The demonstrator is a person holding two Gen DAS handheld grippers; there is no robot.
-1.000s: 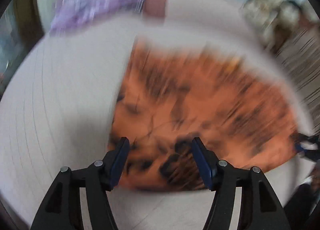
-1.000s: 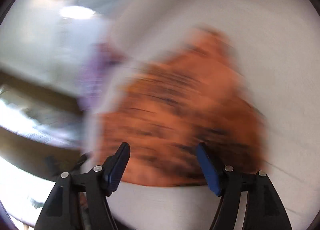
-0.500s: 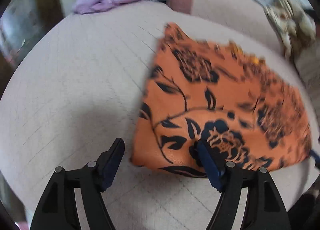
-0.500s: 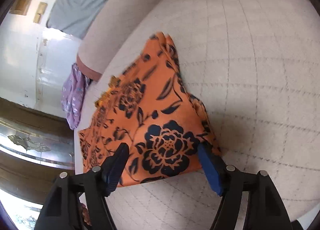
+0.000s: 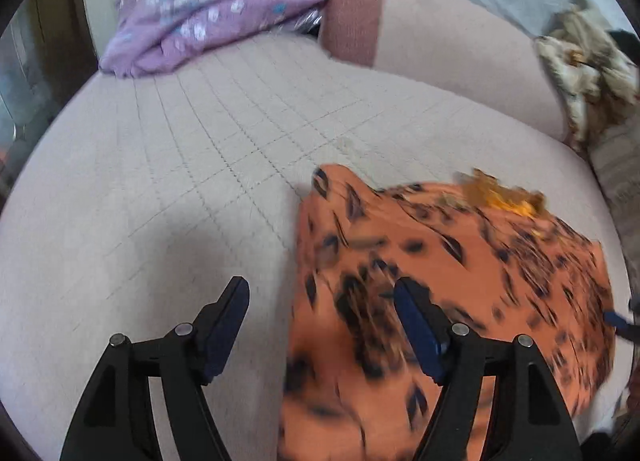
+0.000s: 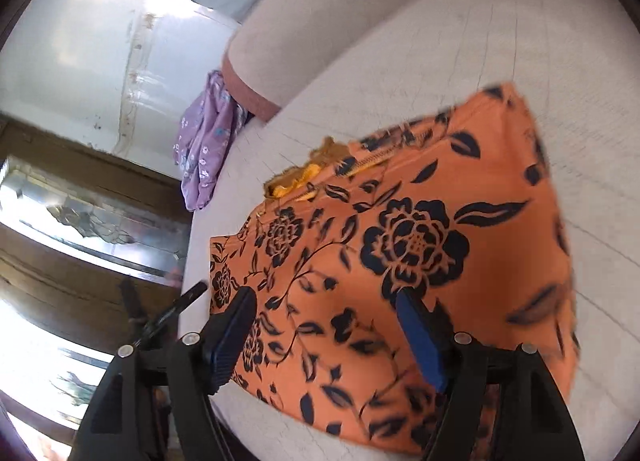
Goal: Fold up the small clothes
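Note:
An orange garment (image 5: 460, 281) with a black flower print lies folded flat on the beige quilted sofa seat (image 5: 180, 189). My left gripper (image 5: 320, 301) is open over the garment's left edge: one finger above bare cushion, the other above the cloth, nothing held. In the right wrist view the same orange garment (image 6: 420, 241) fills the middle, its yellow-trimmed neckline at the far side. My right gripper (image 6: 324, 301) is open just above the near edge of the cloth and grips nothing.
A crumpled purple flowered garment (image 5: 208, 13) lies at the seat's far left corner, next to the backrest (image 5: 440, 45). A patterned cloth (image 5: 592, 73) sits at the far right. In the right wrist view, a dark wood-and-glass door (image 6: 80, 229) stands beyond the seat's edge.
Both grippers' jaws have spread wider. The left gripper has slid toward the garment's left edge, so the cloth now sits lower right in its view. The right gripper has shifted and sees the cloth closer.

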